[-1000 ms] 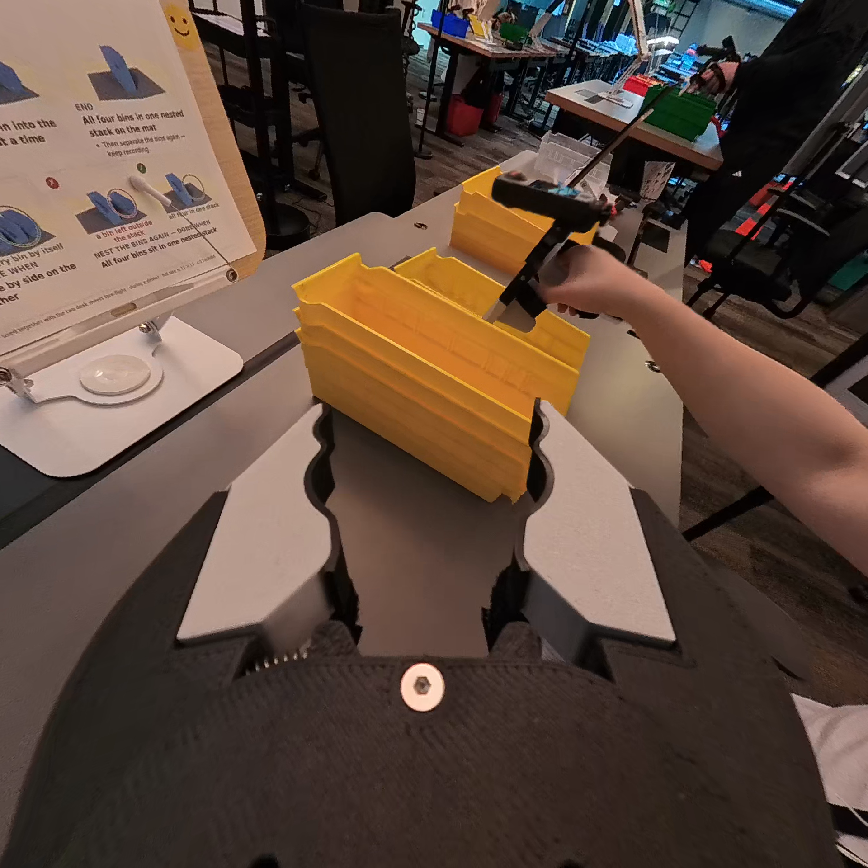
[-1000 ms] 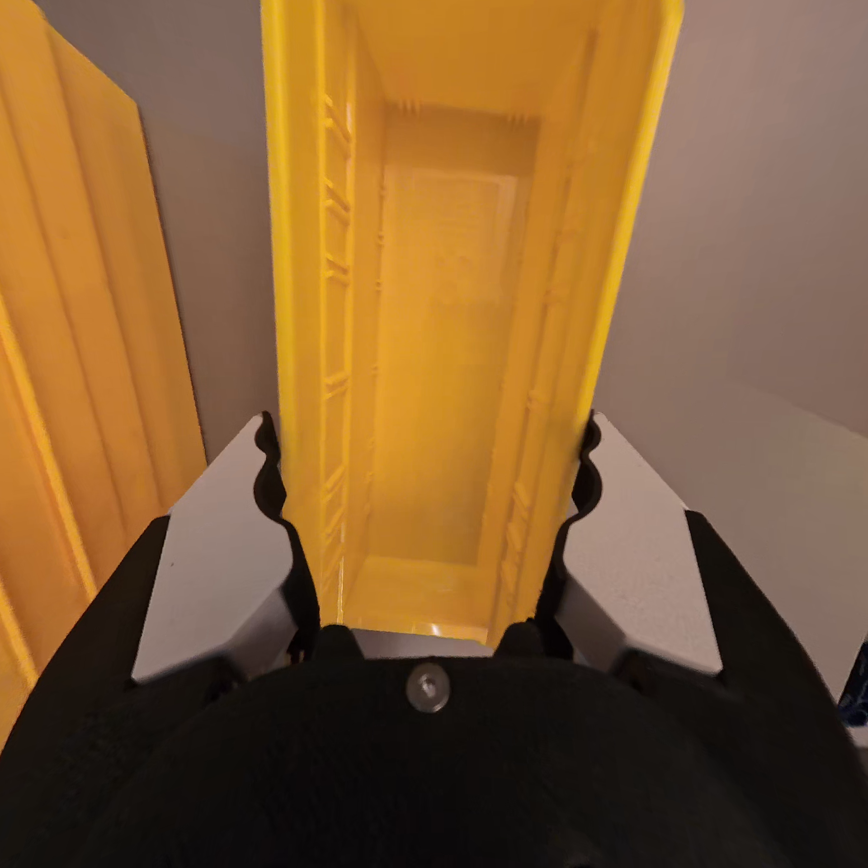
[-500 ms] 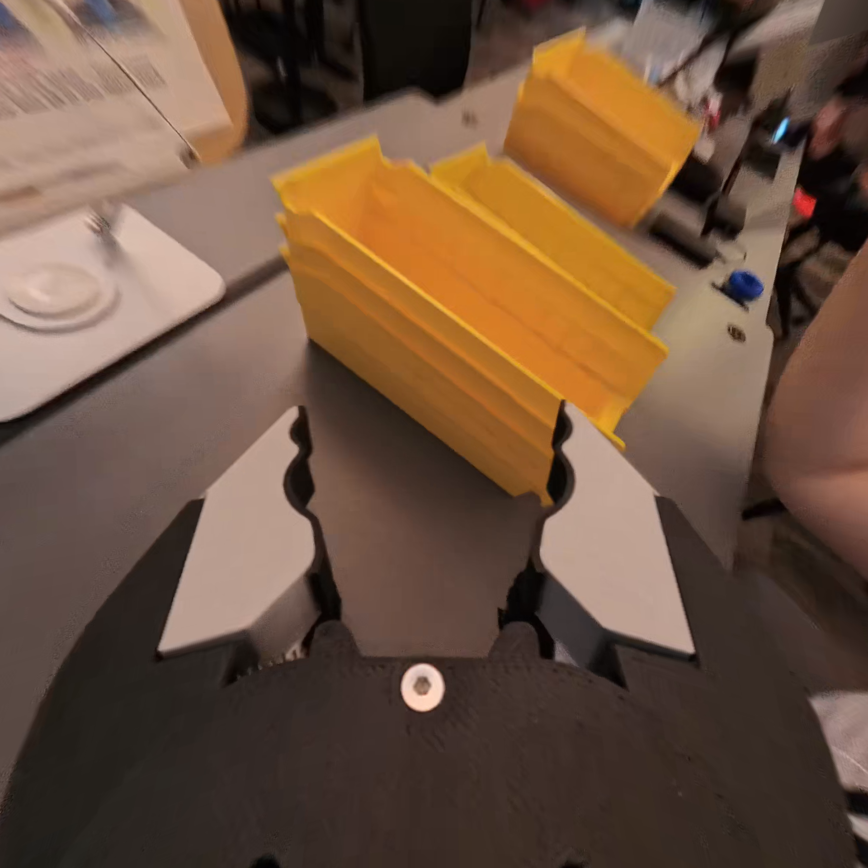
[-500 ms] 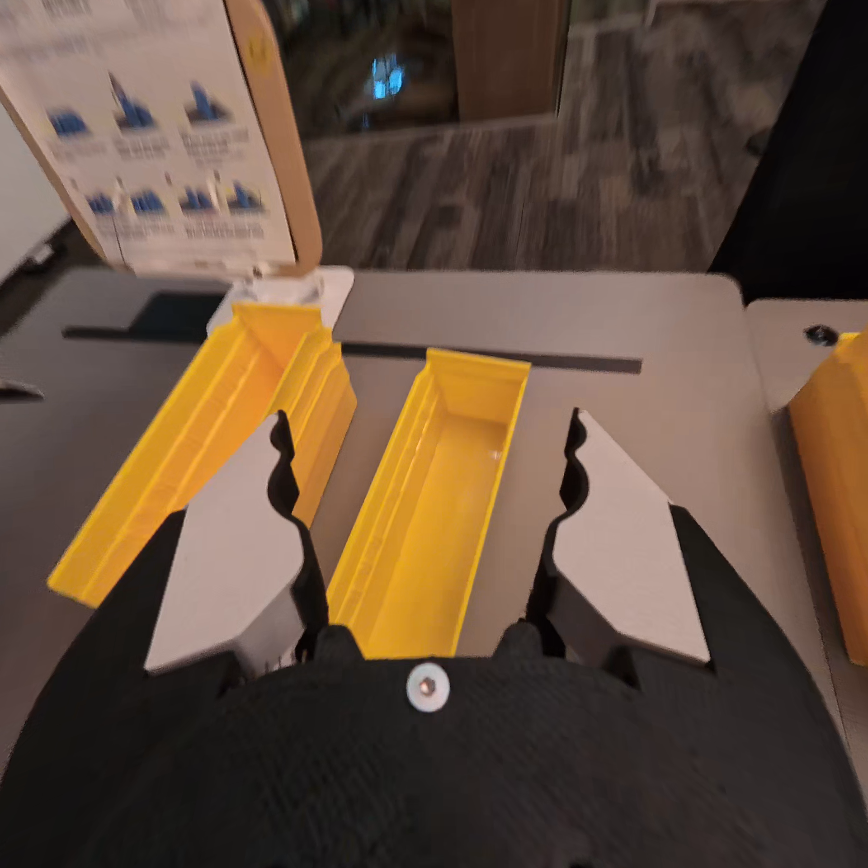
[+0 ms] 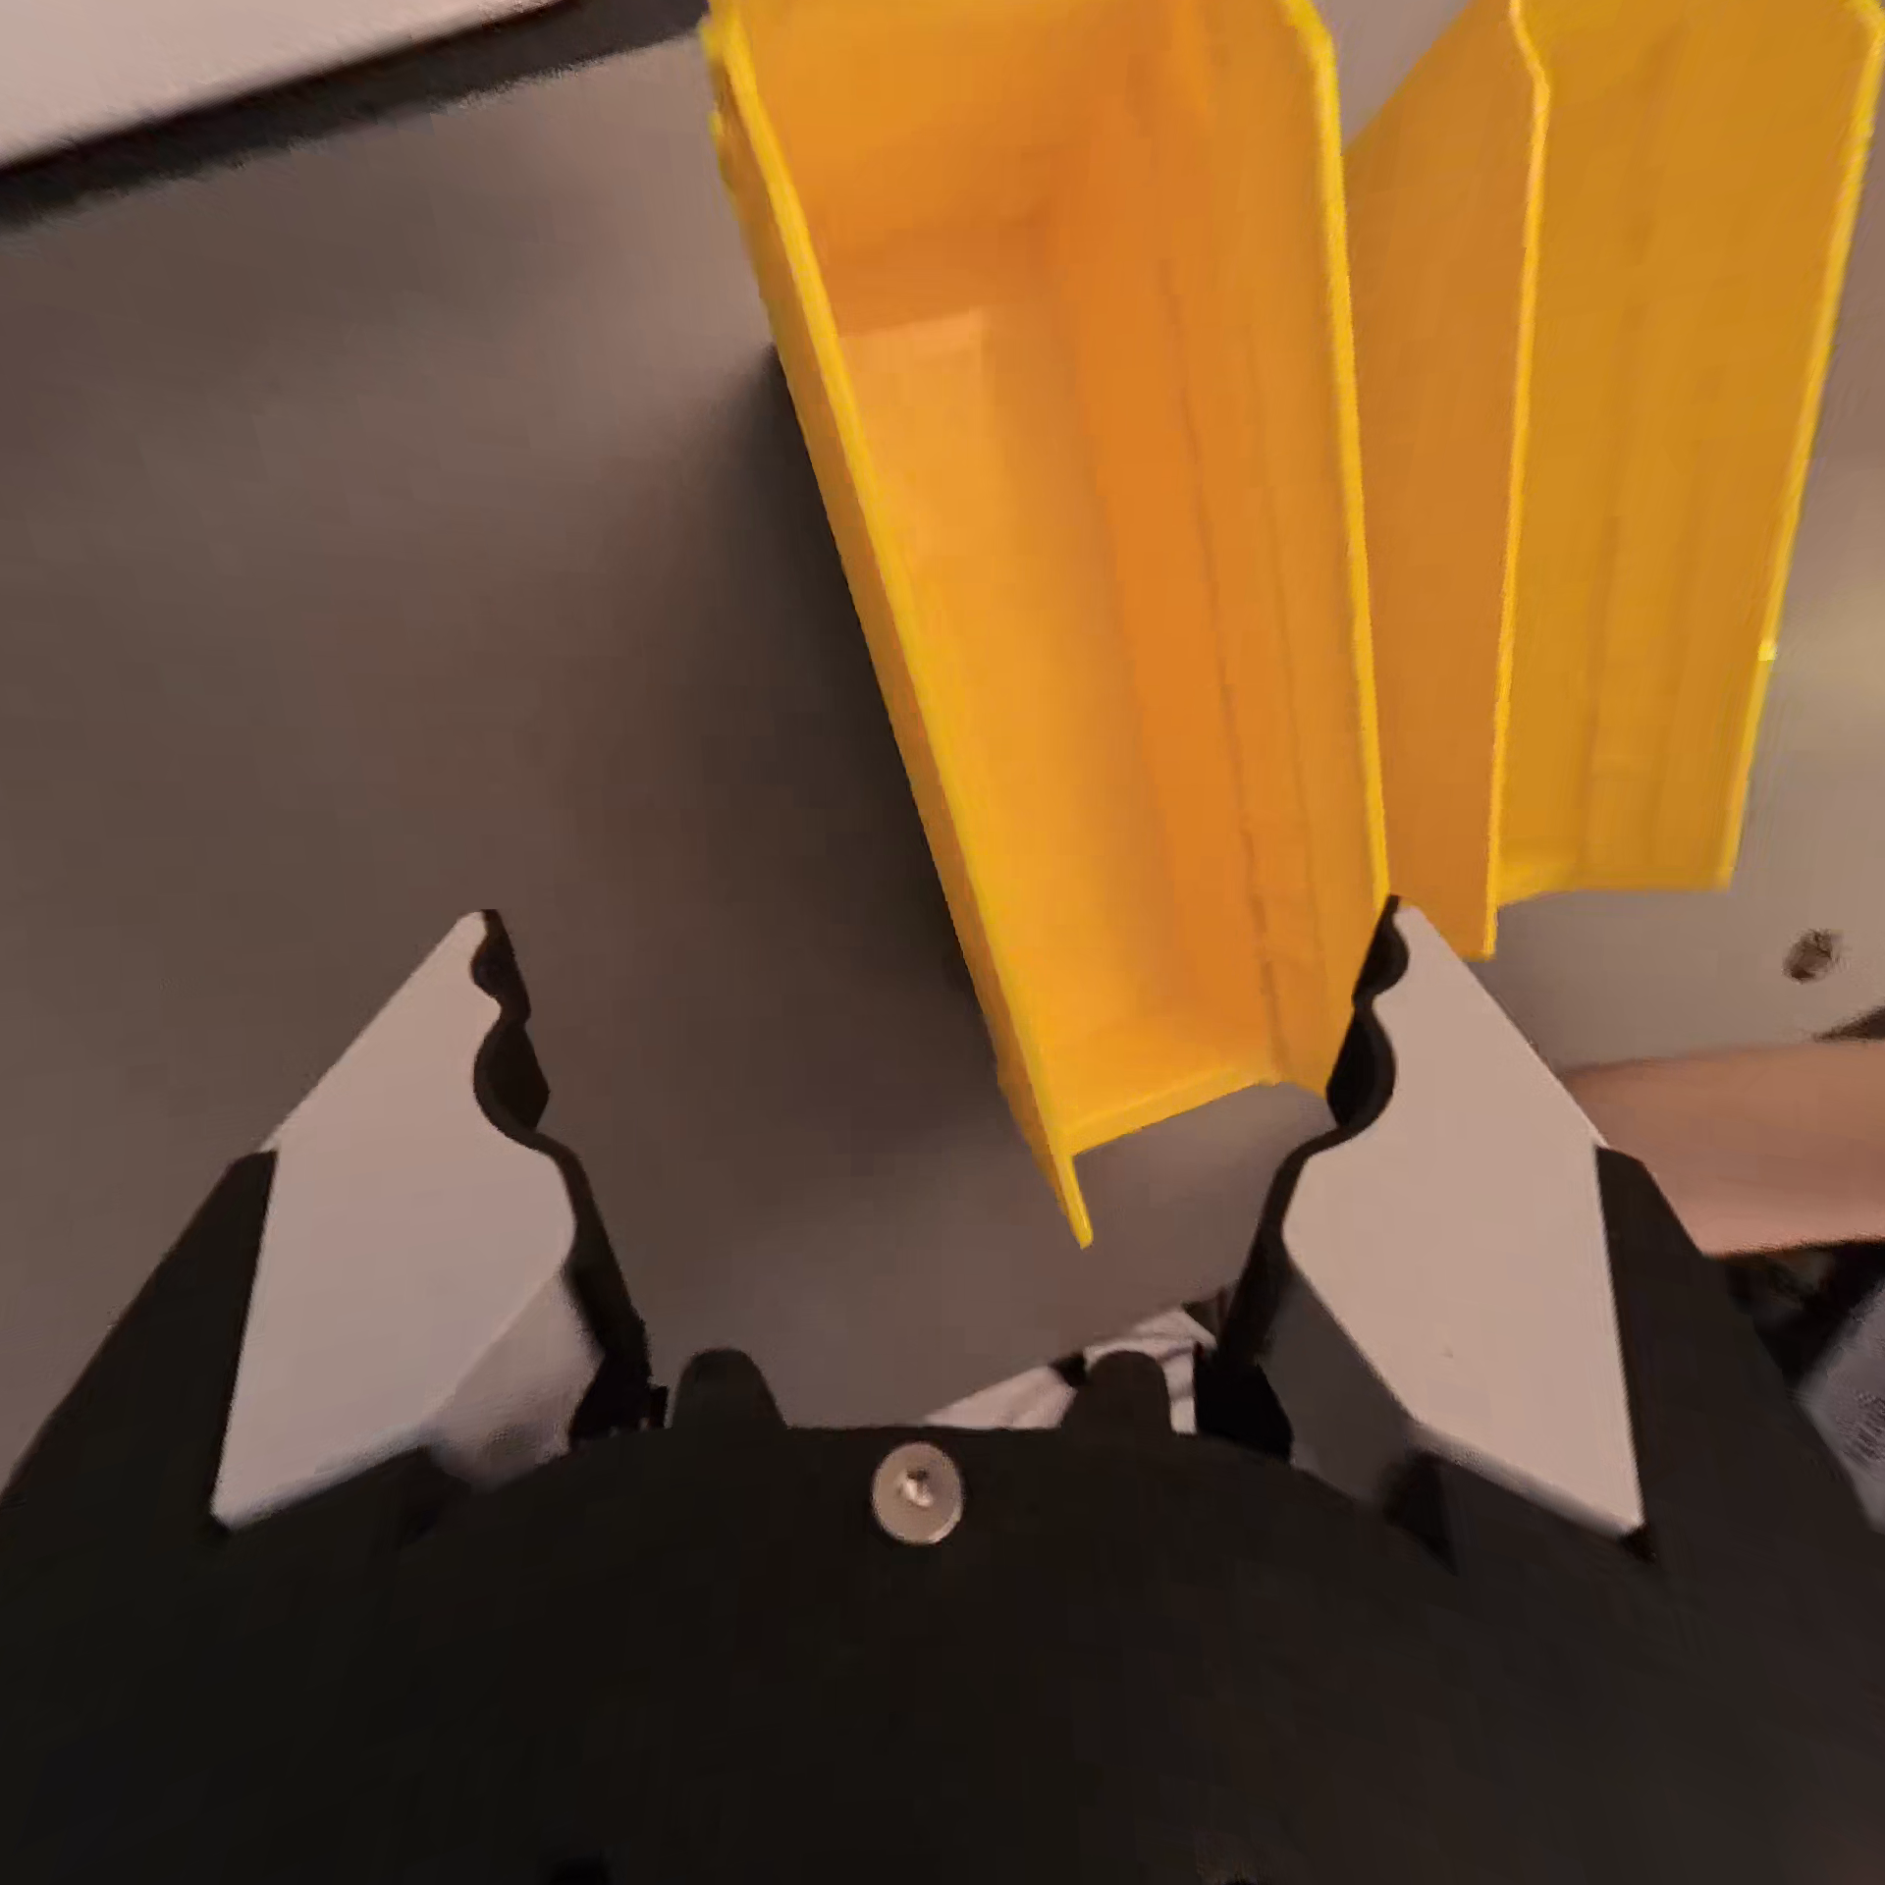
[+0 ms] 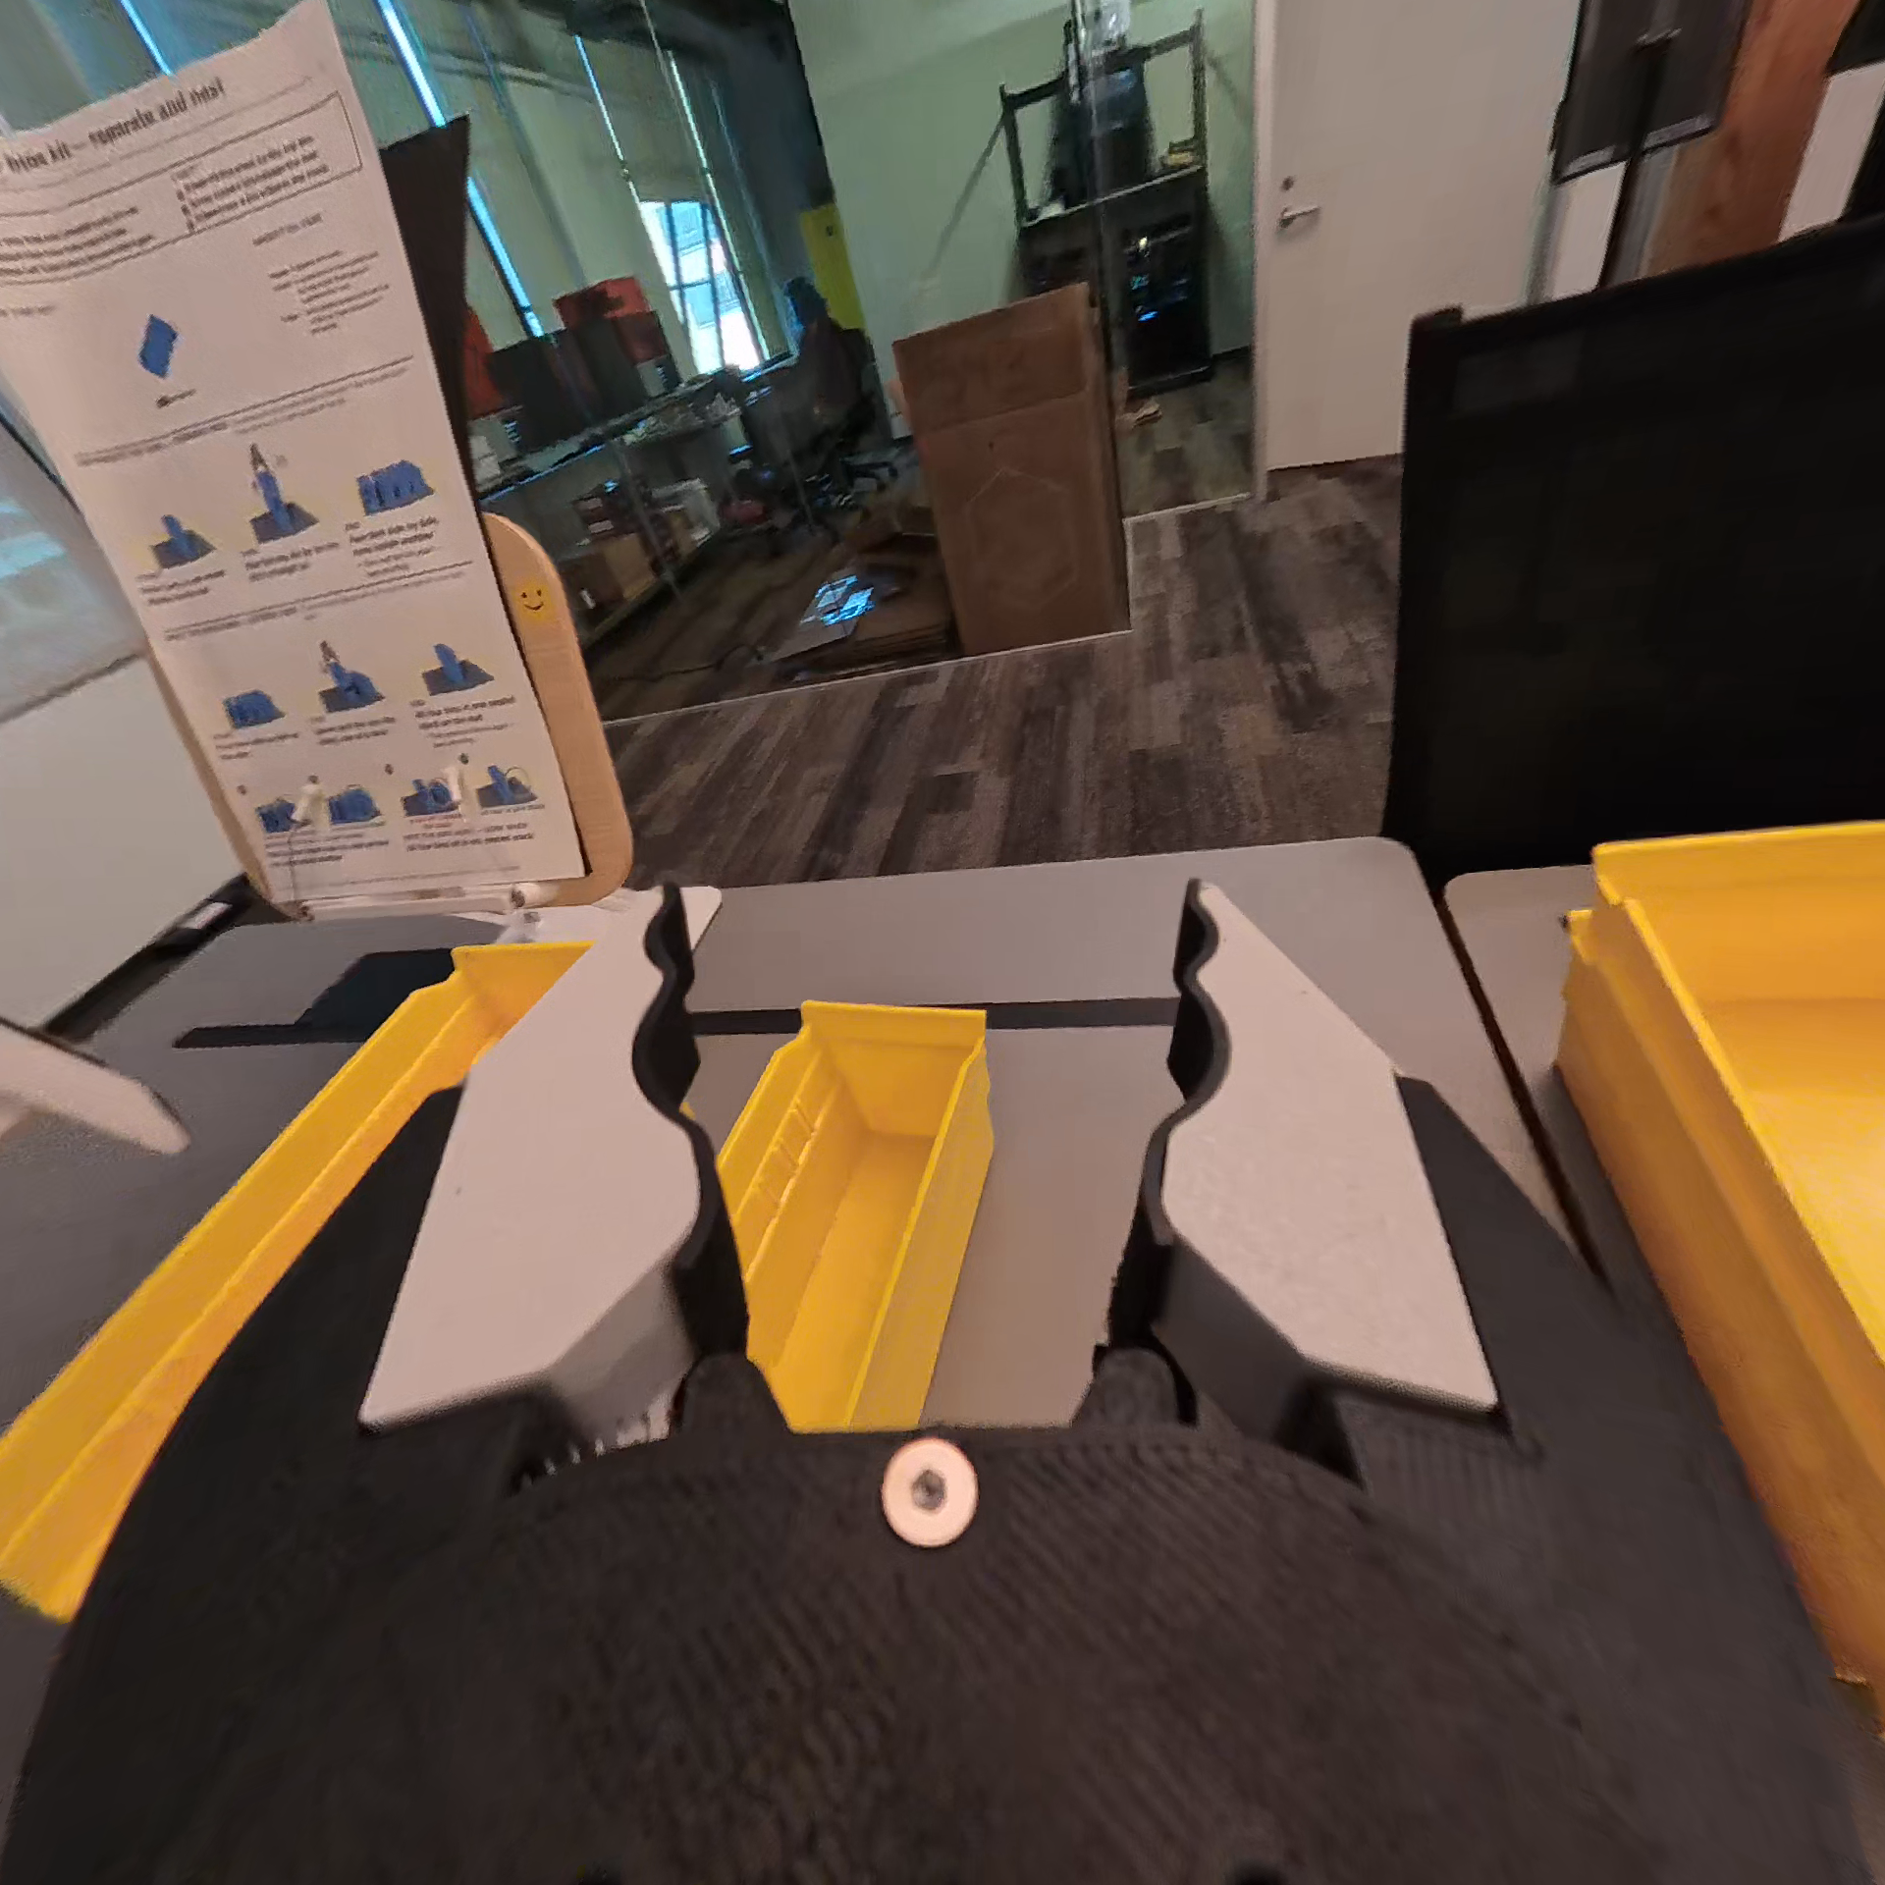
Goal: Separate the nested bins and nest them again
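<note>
A: Left hand-held gripper state?

B: Fingers wide apart, nothing clamped. Right fingertip sits at the near corner of the nested bin stack; left fingertip is well clear of it over bare grey counter. Can't tell if that right tip touches the wall.

A: Where's the stack in that frame?

B: Upper centre, running from the right finger up to the top edge, open side toward the camera. A single yellow bin stands just beside it, upper right. A person's forearm shows at the right edge.

A: Right hand-held gripper?

B: Also apart, holding nothing. The single bin sits on the counter lower centre, seen between the fingers, with a clear gap to the right pad. Left finger overlaps its near-left wall in the frame, contact unclear.

A: Anything else, further out?

B: Nested stack at lower left, partly behind the left finger. More yellow bins at the right edge on a neighbouring counter. Behind that, an instruction sheet on a stand at upper left, and a black chair back at upper right. Wood-look floor and a cardboard box past the counter's far edge.
</note>
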